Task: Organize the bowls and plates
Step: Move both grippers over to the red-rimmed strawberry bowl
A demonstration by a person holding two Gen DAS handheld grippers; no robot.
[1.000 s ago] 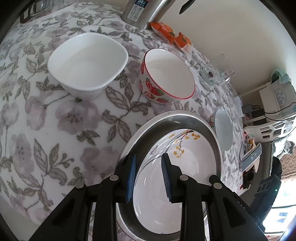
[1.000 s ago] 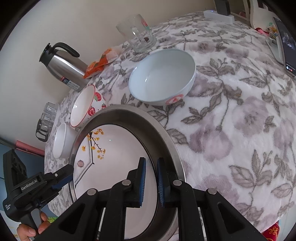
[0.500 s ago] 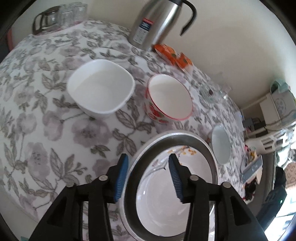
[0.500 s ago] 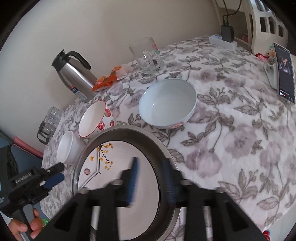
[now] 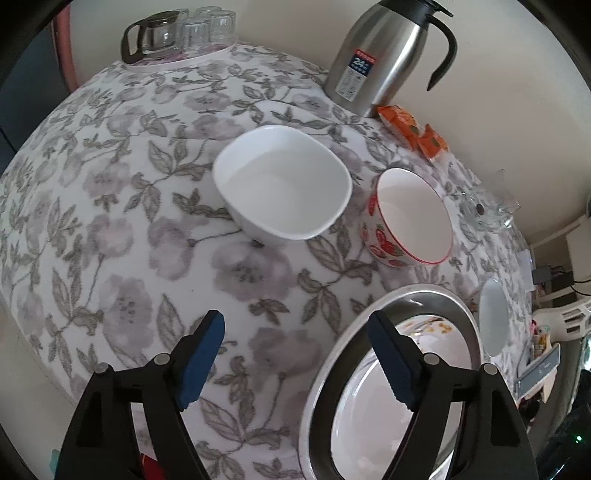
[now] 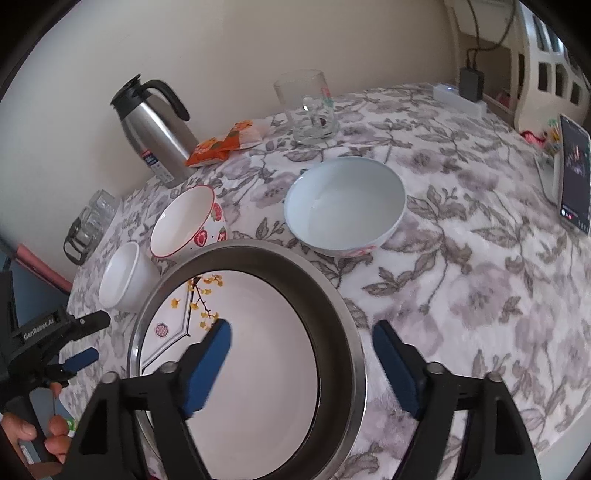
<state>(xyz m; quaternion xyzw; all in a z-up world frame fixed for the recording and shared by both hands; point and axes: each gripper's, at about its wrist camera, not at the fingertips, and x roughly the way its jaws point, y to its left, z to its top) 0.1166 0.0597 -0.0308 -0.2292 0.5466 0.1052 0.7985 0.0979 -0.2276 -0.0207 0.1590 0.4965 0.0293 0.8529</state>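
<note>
A steel basin point(image 6: 332, 295) point(image 5: 317, 387) holds a white plate with yellow flowers point(image 6: 258, 343) point(image 5: 436, 354). A square white bowl point(image 5: 282, 186) point(image 6: 123, 277), a strawberry bowl point(image 5: 410, 218) point(image 6: 188, 221) and a pale blue bowl point(image 6: 345, 203) point(image 5: 493, 321) stand on the floral cloth. My left gripper point(image 5: 295, 358) is open and empty above the cloth, left of the basin. My right gripper point(image 6: 303, 362) is open and empty, raised above the basin's right rim.
A steel thermos point(image 5: 384, 55) point(image 6: 155, 122), orange snack packets point(image 5: 413, 129) point(image 6: 221, 144), a glass mug point(image 6: 308, 107) and a tray of glasses point(image 5: 177, 29) stand at the back. A phone point(image 6: 574, 177) stands at the right edge.
Both grippers let go of the basin's rim, opened wide and pulled back and up. The basin with the plate stays on the table.
</note>
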